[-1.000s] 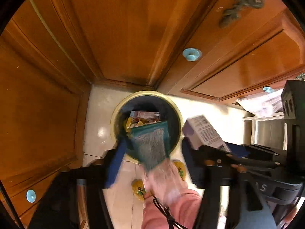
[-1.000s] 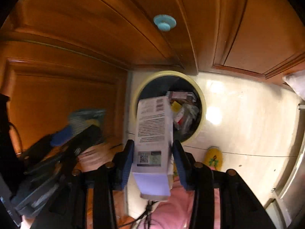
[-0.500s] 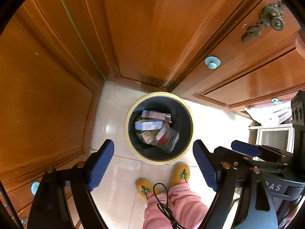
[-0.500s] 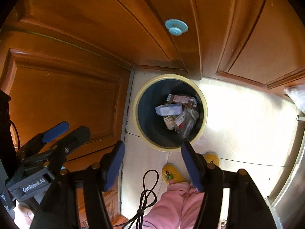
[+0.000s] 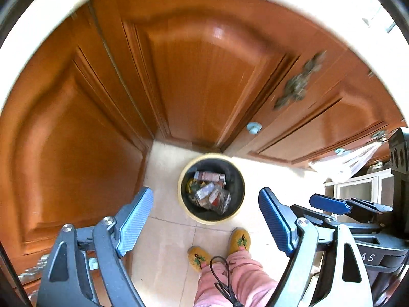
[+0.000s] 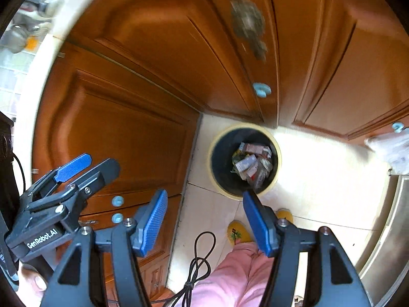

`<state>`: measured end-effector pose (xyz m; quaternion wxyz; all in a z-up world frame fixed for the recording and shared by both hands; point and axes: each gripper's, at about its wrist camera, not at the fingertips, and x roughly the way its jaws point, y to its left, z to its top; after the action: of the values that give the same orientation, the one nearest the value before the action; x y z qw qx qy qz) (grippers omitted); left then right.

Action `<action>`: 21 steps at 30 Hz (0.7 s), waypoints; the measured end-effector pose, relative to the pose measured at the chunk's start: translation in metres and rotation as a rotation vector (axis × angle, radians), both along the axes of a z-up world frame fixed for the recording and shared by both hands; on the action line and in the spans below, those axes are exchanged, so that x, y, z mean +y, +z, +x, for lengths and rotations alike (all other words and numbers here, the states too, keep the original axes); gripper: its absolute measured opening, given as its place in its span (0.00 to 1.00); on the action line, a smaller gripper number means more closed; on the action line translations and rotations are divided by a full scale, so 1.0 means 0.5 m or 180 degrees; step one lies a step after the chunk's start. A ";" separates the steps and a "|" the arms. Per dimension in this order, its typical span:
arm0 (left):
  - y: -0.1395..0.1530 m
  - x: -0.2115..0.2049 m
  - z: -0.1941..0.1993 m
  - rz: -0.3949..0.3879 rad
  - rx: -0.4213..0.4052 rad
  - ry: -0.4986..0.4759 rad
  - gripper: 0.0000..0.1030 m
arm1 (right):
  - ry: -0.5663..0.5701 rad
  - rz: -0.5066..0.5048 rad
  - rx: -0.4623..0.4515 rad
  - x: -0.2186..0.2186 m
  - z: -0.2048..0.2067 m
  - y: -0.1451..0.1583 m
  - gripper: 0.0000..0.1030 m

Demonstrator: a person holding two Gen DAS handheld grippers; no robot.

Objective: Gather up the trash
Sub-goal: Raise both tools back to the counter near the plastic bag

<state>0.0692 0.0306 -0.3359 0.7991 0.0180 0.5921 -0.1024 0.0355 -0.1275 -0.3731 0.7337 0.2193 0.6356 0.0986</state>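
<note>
1. Wooden cabinet doors (image 5: 204, 81) fill the far half of both views, meeting in a corner, with small pale blue knobs (image 5: 253, 127).
2. The pale tiled floor (image 5: 163, 245) runs from that corner toward the near edge.
3. A round bin (image 5: 184, 199) with a cream rim stands on the floor in the corner, just in front of the doors.
4. Left tongs (image 5: 205, 223) and right tongs (image 6: 204, 220) hang well above the bin, both spread wide with nothing between them.
5. The trash (image 5: 209, 192), crumpled wrappers and small boxes, lies inside the bin.
6. Yellow slippers (image 5: 239, 238) and pink trouser legs stand near the bin.
</note>
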 end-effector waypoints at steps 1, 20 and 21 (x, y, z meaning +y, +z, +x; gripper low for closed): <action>0.034 0.000 -0.003 0.0000 -0.0058 -0.0014 0.81 | -0.0008 -0.0003 -0.0051 0.000 -0.003 0.029 0.60; 0.554 -0.015 0.017 -0.0057 -0.1540 -0.0388 0.81 | -0.0546 -0.0382 -0.1412 -0.047 -0.010 0.530 0.60; 0.575 -0.021 0.021 -0.0051 -0.1634 -0.0422 0.81 | -0.0582 -0.0416 -0.1477 -0.052 -0.006 0.549 0.60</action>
<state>0.0797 0.0199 -0.0485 0.9148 0.0758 0.3667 -0.1512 0.0323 -0.1535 -0.0985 0.8783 0.1996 0.4327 0.0383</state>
